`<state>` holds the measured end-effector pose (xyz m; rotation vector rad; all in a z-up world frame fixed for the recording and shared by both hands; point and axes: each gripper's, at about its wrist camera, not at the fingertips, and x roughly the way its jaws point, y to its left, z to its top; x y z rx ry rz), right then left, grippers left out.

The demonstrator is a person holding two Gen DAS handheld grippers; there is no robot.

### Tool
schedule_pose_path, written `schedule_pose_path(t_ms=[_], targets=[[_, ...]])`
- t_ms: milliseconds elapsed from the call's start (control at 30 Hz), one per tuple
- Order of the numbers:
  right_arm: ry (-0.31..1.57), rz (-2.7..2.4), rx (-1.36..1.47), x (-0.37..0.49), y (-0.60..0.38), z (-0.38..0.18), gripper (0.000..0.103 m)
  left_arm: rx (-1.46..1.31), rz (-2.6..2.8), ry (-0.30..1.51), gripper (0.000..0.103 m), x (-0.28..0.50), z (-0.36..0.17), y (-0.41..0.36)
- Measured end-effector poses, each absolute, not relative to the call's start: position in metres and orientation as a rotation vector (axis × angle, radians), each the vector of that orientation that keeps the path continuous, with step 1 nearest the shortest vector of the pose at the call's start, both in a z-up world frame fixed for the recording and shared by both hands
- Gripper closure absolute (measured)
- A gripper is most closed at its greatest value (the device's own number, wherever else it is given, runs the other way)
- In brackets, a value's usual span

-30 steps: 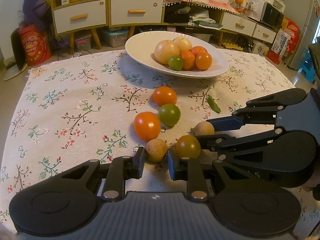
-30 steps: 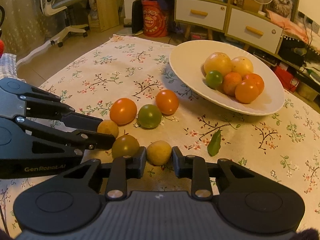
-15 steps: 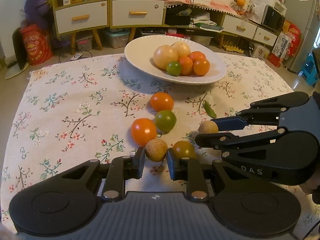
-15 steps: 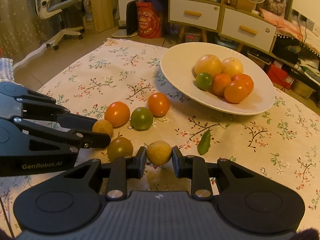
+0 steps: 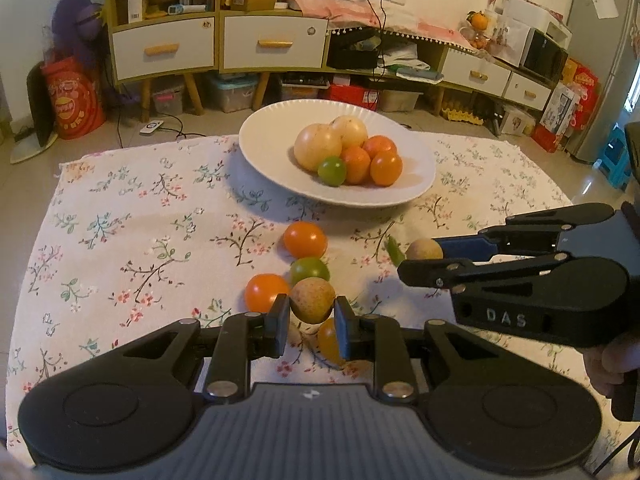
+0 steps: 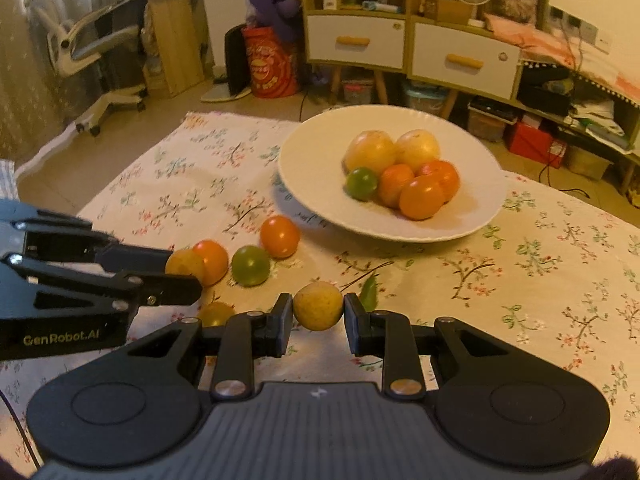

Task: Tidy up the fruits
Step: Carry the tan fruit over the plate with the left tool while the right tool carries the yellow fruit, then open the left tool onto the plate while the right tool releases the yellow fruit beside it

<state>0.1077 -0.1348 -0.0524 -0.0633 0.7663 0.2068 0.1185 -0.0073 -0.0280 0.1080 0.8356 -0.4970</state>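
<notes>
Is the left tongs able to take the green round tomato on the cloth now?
Probably not: the left tongs are shut on a speckled yellow-brown round fruit, though the green round tomato lies unobstructed just beyond.

Matt floral cloth (image 5: 160, 216) under a glossy white plate (image 5: 272, 152) (ceramic, seemingly) and shiny-skinned tomatoes (image 5: 305, 239).

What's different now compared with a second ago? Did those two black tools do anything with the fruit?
Both tools have lifted their fruit off the cloth. The left tool already gripped a small speckled yellow fruit and now carries it above the cloth; the right tool has likewise raised its own yellow fruit. Neither let go. The white plate, its pile of fruit, the loose tomatoes and the green leaf stayed put.
</notes>
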Motion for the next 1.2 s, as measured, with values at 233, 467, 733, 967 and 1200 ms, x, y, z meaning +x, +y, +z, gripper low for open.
schedule_pose_path(t_ms=[233,467,733,967,1200], targets=[[0.732,0.167,0.025,0.109,-0.159,-0.041,0.078,0.077,-0.504,0.793,0.099,0.124,-0.014,-0.018],[0.702,0.122,0.111,0.116,-0.186,-0.034,0.078,0.091,-0.502,0.779,0.099,0.138,-0.011,-0.031],[0.668,0.086,0.134,0.135,-0.206,-0.032,0.078,0.094,-0.464,0.774,0.099,0.169,-0.016,-0.038],[0.659,0.071,0.12,0.155,-0.217,-0.039,0.078,0.109,-0.472,0.751,0.099,0.189,-0.022,-0.05],[0.656,0.082,0.071,0.167,-0.215,-0.046,0.078,0.138,-0.452,0.733,0.099,0.207,-0.03,-0.065]])
